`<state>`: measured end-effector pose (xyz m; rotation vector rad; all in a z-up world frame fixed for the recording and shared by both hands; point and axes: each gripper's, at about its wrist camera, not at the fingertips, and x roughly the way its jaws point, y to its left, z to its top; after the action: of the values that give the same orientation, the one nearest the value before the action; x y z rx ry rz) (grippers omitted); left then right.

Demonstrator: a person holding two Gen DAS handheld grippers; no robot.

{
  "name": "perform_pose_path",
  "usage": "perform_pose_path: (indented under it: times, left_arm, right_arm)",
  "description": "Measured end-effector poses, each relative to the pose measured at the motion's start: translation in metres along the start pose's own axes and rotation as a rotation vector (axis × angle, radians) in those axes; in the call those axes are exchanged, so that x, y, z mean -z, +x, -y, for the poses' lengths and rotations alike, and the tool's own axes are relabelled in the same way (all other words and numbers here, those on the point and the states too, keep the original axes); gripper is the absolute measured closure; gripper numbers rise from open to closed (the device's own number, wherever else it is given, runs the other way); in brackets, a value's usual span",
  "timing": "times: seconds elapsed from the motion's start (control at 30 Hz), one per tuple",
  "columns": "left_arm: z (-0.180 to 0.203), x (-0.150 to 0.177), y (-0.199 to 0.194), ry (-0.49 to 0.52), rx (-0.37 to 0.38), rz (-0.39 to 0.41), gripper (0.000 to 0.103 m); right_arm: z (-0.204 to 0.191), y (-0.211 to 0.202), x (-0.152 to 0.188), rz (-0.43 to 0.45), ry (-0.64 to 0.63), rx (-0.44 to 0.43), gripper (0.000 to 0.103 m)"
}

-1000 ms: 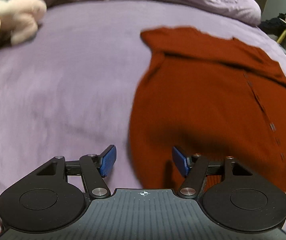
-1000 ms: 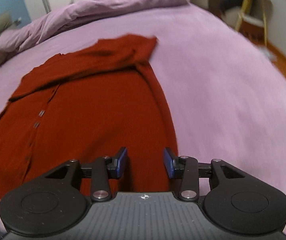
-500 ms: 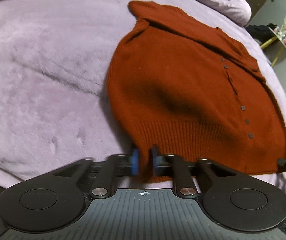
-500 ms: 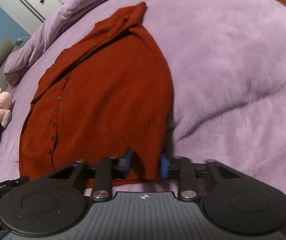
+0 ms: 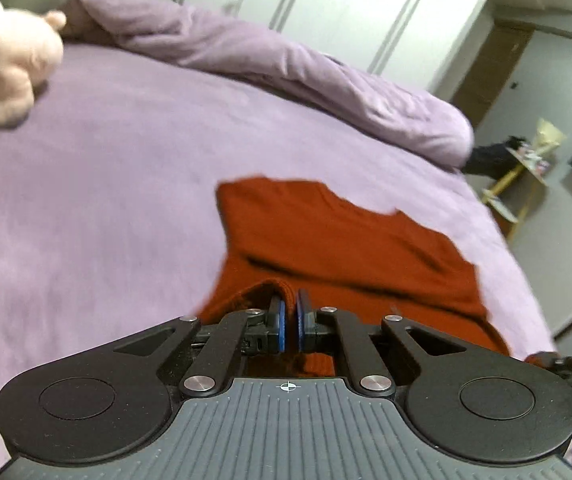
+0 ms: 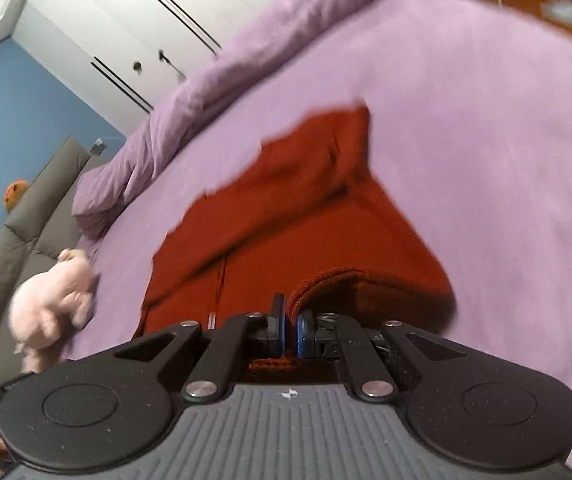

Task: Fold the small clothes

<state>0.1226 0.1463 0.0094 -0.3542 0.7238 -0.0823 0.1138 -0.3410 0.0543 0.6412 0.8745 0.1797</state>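
Both jaws pinched tight on the hem of the red cardigan (image 5: 346,248): left gripper (image 5: 288,322) at one bottom corner, right gripper (image 6: 291,326) at the other, knit squeezed between the blue pads. Jaws have just been closing, fabric in them. Cardigan lies spread on the purple bed cover (image 5: 106,200), collar end far from you, hem edge lifted and curling over. Step looks like the bottom-to-top fold. Keep both corners level and equally far apart so the hem stays taut, no sag in the middle. Carry it over toward the collar, lay corners on the shoulders, edges lined up. Don't drag the lower layer along. Stuffed toy (image 6: 54,300) sits well clear.
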Motion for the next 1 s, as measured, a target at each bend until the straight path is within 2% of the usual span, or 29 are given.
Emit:
perform_pose_path:
  times: [0.07,0.13,0.23,0.3,0.37,0.53,0.67,0.73,0.77,0.8,0.83,0.87,0.9,1.0]
  left_arm:
    - [0.007,-0.005,0.027,0.020,-0.076,-0.008,0.096]
    - [0.011,-0.005,0.046,0.041,-0.110,-0.026,0.094]
    - [0.005,-0.003,0.054,0.045,-0.133,-0.011,0.080]
    - [-0.005,-0.003,0.052,0.081,-0.154,0.023,0.059]
    - [-0.011,0.000,0.057,0.133,-0.155,-0.001,0.056]
    - [-0.010,0.009,0.083,0.253,-0.147,-0.095,0.056]
    - [-0.010,0.011,0.101,0.262,-0.147,-0.132,0.058]
    - [-0.012,0.010,0.107,0.251,-0.133,-0.149,0.060]
    - [-0.013,0.010,0.110,0.244,-0.121,-0.158,0.061]
    - [-0.013,0.010,0.110,0.241,-0.118,-0.154,0.068]
    - [-0.013,0.010,0.110,0.246,-0.116,-0.144,0.072]
    - [-0.012,0.010,0.109,0.255,-0.116,-0.137,0.084]
    - [-0.011,0.010,0.107,0.262,-0.102,-0.135,0.091]
    - [-0.008,0.013,0.108,0.277,-0.071,-0.145,0.091]
  right_arm:
    - [-0.009,0.018,-0.012,0.033,-0.046,0.045,0.099]
    - [-0.017,0.040,-0.022,0.046,-0.100,0.106,0.099]
    - [-0.019,0.064,-0.027,0.048,-0.174,0.203,0.095]
    - [-0.022,0.066,-0.026,0.082,-0.231,0.258,0.089]
    - [-0.023,0.065,-0.021,0.115,-0.341,0.320,0.080]
    - [-0.016,0.089,-0.016,-0.003,-0.521,0.337,0.069]
    - [-0.014,0.110,-0.015,-0.046,-0.592,0.379,0.069]
    - [-0.010,0.115,-0.018,-0.059,-0.573,0.348,0.070]
    - [-0.009,0.116,-0.019,-0.064,-0.570,0.334,0.076]
    - [-0.009,0.115,-0.018,-0.063,-0.576,0.321,0.086]
    - [-0.010,0.115,-0.017,-0.060,-0.586,0.312,0.090]
    - [-0.010,0.116,-0.015,-0.062,-0.598,0.307,0.094]
    - [-0.010,0.117,-0.013,-0.058,-0.610,0.302,0.095]
    - [-0.008,0.114,-0.008,-0.043,-0.611,0.287,0.096]
